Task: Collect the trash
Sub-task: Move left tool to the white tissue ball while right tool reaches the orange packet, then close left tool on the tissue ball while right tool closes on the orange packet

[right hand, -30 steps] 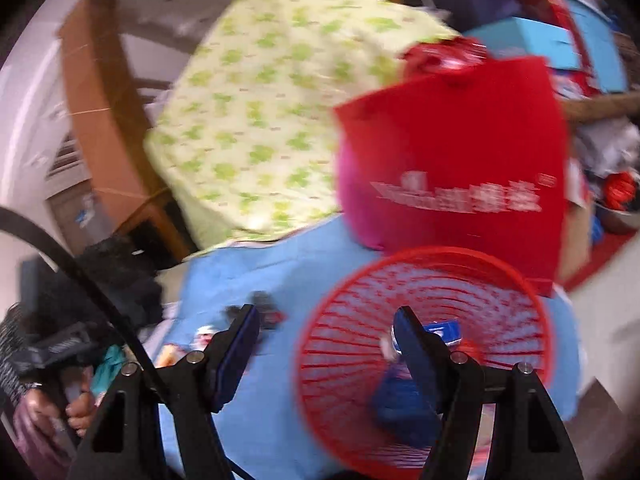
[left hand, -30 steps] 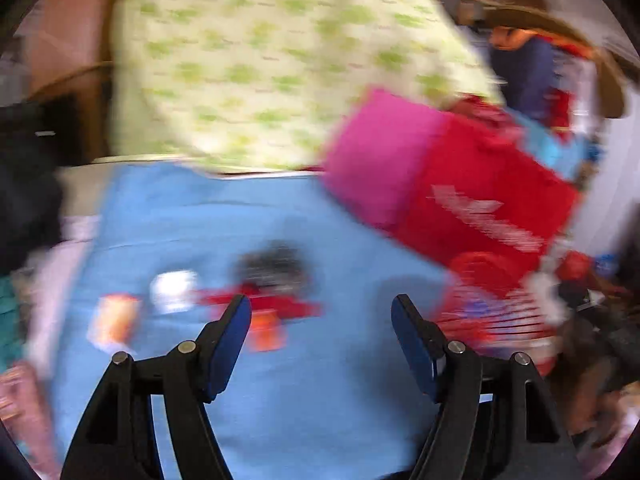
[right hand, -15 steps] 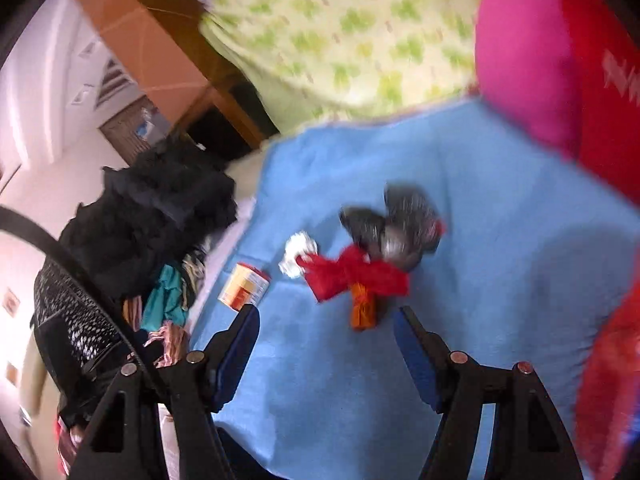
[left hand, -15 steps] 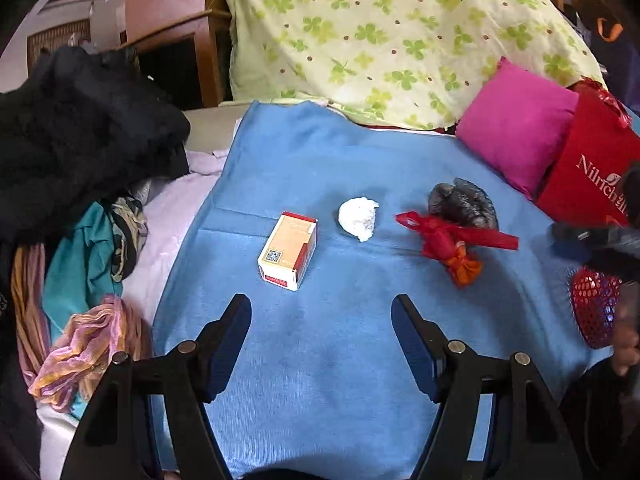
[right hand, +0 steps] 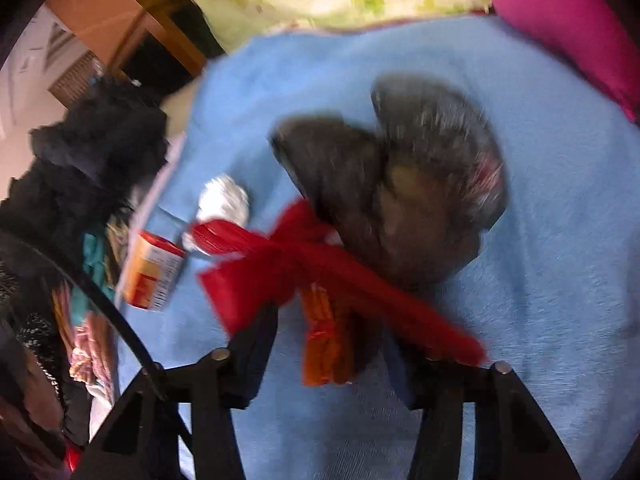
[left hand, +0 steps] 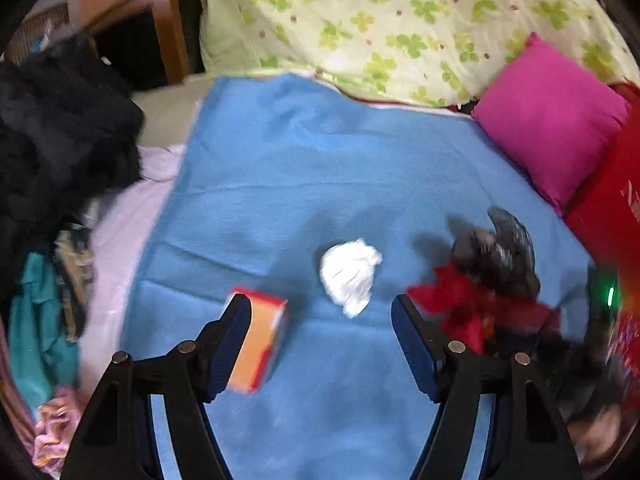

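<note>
Trash lies on a blue blanket: a white paper ball, an orange and red carton, a red plastic wrapper and a dark grey crumpled bag. My left gripper hangs open just before the paper ball, the carton beside its left finger. In the right wrist view the jaws of my right gripper are closing around an orange wrapper. The red wrapper is draped across the fingertips, with the grey bag behind. The pads do not visibly press.
A pink pillow and a red bag border the blanket on the right, under a green-flowered quilt. Black clothing and coloured cloths are piled on the left. A blurred hand shows at the lower right.
Both grippers have dropped toward the blanket. The right one swung away from a red basket to the red and orange wrappers, and its jaws narrowed. The left one came nearer the carton and paper.
</note>
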### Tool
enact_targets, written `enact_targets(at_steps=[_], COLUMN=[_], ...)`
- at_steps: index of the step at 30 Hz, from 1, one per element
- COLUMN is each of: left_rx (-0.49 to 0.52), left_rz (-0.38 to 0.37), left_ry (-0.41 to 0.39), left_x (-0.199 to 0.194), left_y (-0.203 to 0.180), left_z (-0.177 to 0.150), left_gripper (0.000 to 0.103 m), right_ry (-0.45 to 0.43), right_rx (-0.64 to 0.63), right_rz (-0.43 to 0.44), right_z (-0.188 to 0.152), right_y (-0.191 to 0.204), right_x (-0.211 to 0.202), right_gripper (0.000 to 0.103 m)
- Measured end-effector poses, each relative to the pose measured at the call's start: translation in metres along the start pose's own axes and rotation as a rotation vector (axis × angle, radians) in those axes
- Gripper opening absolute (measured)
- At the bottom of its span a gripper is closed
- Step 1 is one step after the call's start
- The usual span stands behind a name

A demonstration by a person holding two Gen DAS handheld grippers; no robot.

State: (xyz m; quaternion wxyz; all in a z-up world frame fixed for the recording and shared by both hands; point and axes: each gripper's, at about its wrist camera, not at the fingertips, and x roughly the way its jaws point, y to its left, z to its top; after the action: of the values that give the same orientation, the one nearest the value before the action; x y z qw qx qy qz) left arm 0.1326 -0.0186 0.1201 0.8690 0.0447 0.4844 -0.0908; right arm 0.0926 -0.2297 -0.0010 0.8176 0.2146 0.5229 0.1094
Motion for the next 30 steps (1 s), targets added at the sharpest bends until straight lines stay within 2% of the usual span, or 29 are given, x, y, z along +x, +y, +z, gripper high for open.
enact_targets(at_steps=[1,4,6,8,10,12,15,18,21,27,30], left_rx=[-0.013,-0.032,-0.065,-0.069,-0.105,-0.145,-0.198,-0.206,-0.158,-0.129,-0.107], left_rz=[-0.002,-0.006,-0.003,-0.001,-0.024,-0.064,-0.077,-0.091,-0.072,-0.074,-0.069], left_ry=[0.026,0.088,0.139,0.189,0.249,0.271,0.257,0.217,0.138,0.040,0.001], left_x=[0.013,0.048,0.069,0.087,0.102,0.109,0.106,0.085,0.048,-0.013,-0.039], left_y=[-0.004,-0.015,-0.021,-0.028,-0.028,-0.024,-0.016,-0.015,-0.019,-0.019,-0.020], left_z=[0.009,0.025,0.028,0.027,0.022,0.016,0.008,0.000,-0.010,-0.010,-0.004], left_gripper=[0.073,0.073,0.072,0.058,0.027,0.013,0.006,0.004,0.003,0.003,0.003], right_ry=[0.009,0.000,0.011,0.017,0.023,0.024,0.035,0.011,-0.068,-0.197,-0.256], right_rx=[0.001,-0.074,-0.082,-0.090,-0.098,-0.089,-0.053,-0.030,-0.037,0.000,-0.027], right_rz=[-0.008,-0.063,-0.064,-0.057,-0.042,-0.027,0.026,0.070,0.112,0.160,0.162], right_z=[0.000,-0.001,-0.005,-0.008,-0.012,-0.016,-0.022,-0.029,-0.038,-0.061,-0.072], right_y=[-0.001,0.009,0.010,0.011,0.011,0.011,0.001,-0.006,-0.010,-0.023,-0.019], right_x=[0.004,0.006,0.008,0.006,0.000,-0.011,-0.026,-0.045,-0.074,-0.116,-0.135], right_gripper=[0.051,0.034,0.030,0.029,0.029,0.029,0.029,0.029,0.029,0.029,0.029])
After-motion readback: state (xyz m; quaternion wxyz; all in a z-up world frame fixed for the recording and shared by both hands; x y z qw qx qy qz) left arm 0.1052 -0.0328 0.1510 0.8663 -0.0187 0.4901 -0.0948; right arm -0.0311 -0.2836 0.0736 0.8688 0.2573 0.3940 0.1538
